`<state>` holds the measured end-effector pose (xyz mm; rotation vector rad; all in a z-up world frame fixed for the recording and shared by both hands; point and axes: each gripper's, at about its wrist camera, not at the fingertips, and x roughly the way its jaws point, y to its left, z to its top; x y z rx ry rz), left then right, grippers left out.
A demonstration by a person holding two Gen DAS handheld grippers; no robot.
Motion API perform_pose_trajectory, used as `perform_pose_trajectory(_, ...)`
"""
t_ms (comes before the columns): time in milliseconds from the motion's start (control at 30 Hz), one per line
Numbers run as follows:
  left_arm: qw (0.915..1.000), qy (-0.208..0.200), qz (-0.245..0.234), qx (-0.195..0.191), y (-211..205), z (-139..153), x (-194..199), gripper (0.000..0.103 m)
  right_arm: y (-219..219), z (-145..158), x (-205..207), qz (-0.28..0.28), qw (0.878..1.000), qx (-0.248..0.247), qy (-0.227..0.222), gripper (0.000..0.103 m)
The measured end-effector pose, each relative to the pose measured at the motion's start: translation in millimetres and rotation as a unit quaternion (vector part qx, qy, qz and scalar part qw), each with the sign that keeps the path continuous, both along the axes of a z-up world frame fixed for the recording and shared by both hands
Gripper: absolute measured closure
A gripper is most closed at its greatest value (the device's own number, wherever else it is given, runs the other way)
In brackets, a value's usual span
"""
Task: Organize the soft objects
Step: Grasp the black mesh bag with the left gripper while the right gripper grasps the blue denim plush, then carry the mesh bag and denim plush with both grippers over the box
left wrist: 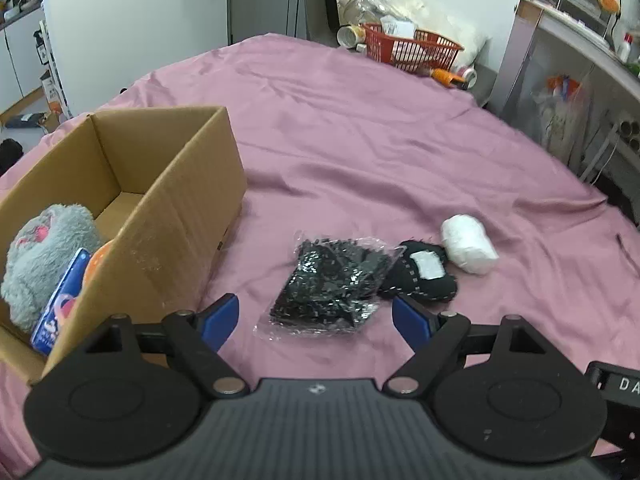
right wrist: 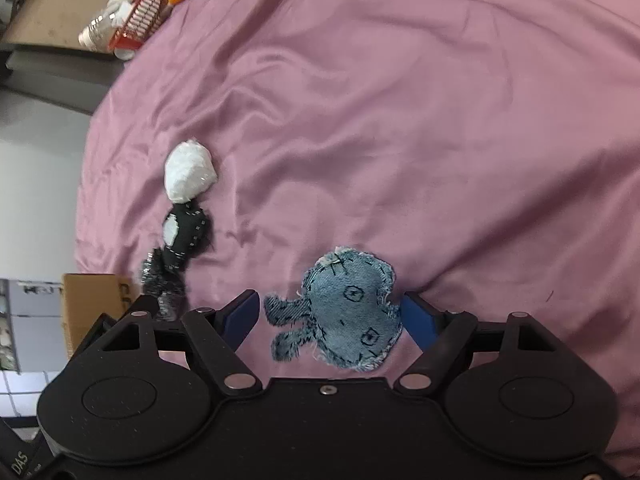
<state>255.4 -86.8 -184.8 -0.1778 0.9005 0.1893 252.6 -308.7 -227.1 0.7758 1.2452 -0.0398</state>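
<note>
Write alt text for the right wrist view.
An open right gripper points down at a blue denim plush lying between its fingers on a pink sheet. Farther left lie a black stitched plush and a white bundle.

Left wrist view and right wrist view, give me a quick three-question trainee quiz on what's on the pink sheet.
1. True or false: the grey fluffy plush toy lies inside the brown cardboard box.
2. What sits between the right tool blue pads? A) white wrapped bundle B) blue denim stitched toy C) red plastic basket
3. Fill in: ahead of the open left tool lies a clear bag of black ______ material.

Key: 1 true; 2 B; 3 glittery.
</note>
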Motion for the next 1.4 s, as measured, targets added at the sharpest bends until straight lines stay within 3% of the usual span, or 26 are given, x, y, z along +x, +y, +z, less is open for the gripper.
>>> perform_pose_trajectory(133, 1.0, 0.007, -0.004, 0.003, 0.5, -8.9, 5.3, 0.019, 1.2, -0.9, 0.0, 0.001, 1.0, -0.017, -0.001, 0.064)
perform_pose_trajectory(233, 0.9999, 0.006, -0.006, 0.008, -1.0, -12.3, 7.5, 0.019, -1.6, 2.4, -2.2, -0.007, 1.0, -0.012, -0.017, 0.073)
perform_pose_trajectory(367, 0.9999, 0.006, -0.007, 0.011, -2.3, -16.5, 10.6, 0.019, -5.2, 9.3, -3.6, -0.023, 0.999, -0.005, -0.043, 0.073)
perform_pose_trajectory(600, 0.9999, 0.003, -0.013, 0.008, -2.9, -22.5, 16.9, 0.043, -5.0, 17.7, -1.6, -0.019, 0.998, -0.003, -0.066, 0.073)
perform_pose_trajectory(733, 0.9999, 0.0, -0.014, -0.009, -2.1, -13.0, 12.1, 0.055, -1.8, 31.5, -1.0, -0.004, 0.992, 0.019, -0.121, 0.073)
perform_pose_trajectory(867, 0.9995, -0.011, -0.01, -0.026, 2.6, 4.2, -0.9, 0.057, 3.9, 46.2, -1.5, 0.012, 0.986, 0.022, -0.168, 0.073)
perform_pose_trajectory(1200, 0.9973, -0.047, -0.001, -0.056, 10.5, 51.7, -42.9, 0.057, 11.1, 75.9, -11.8, 0.027, 0.972, 0.022, -0.234, 0.073)
perform_pose_trajectory(1400, 0.9968, -0.058, -0.001, -0.055, 20.4, 79.1, -62.7, 0.057, 26.8, 103.3, -30.0, 0.051, 0.955, 0.001, -0.293, 0.073)
